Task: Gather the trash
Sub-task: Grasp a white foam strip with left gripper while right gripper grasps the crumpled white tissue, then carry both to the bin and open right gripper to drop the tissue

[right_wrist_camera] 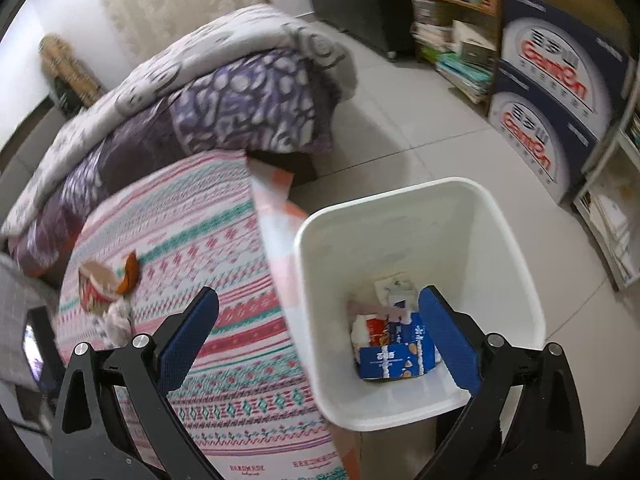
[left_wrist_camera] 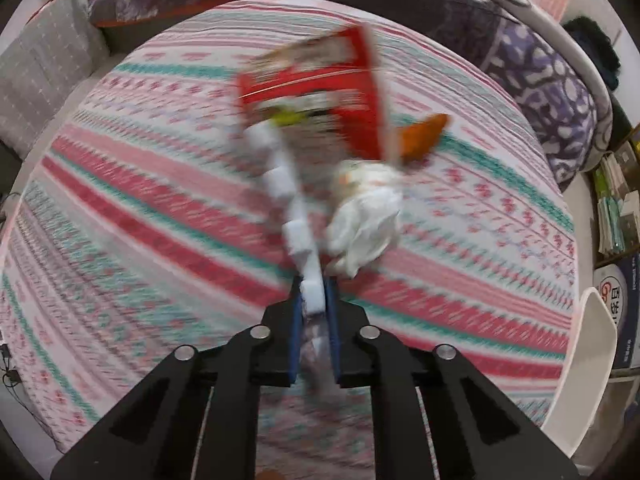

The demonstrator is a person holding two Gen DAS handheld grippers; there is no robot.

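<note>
On a striped bedspread point(left_wrist_camera: 160, 208), the left gripper point(left_wrist_camera: 316, 312) pinches the near end of a white segmented strip point(left_wrist_camera: 286, 184), which appears to be foam packing; its long axis runs straight away from the jaws toward a red snack packet point(left_wrist_camera: 320, 76), with a crumpled white wrapper point(left_wrist_camera: 364, 220) just to its right and an orange scrap point(left_wrist_camera: 426, 132) beyond. The white bin point(right_wrist_camera: 516, 248) stands on the tiled floor against the bed's edge, already holding a blue carton point(right_wrist_camera: 394, 356) and other litter. The right gripper point(right_wrist_camera: 316, 336), fingers spread wide and empty, hangs over the bin's rim and the bed corner, nearer the bin than the pile. The likely carry runs off the bed's side edge, with open floor around the bin and stacked boxes point(right_wrist_camera: 556, 92) well apart.
</note>
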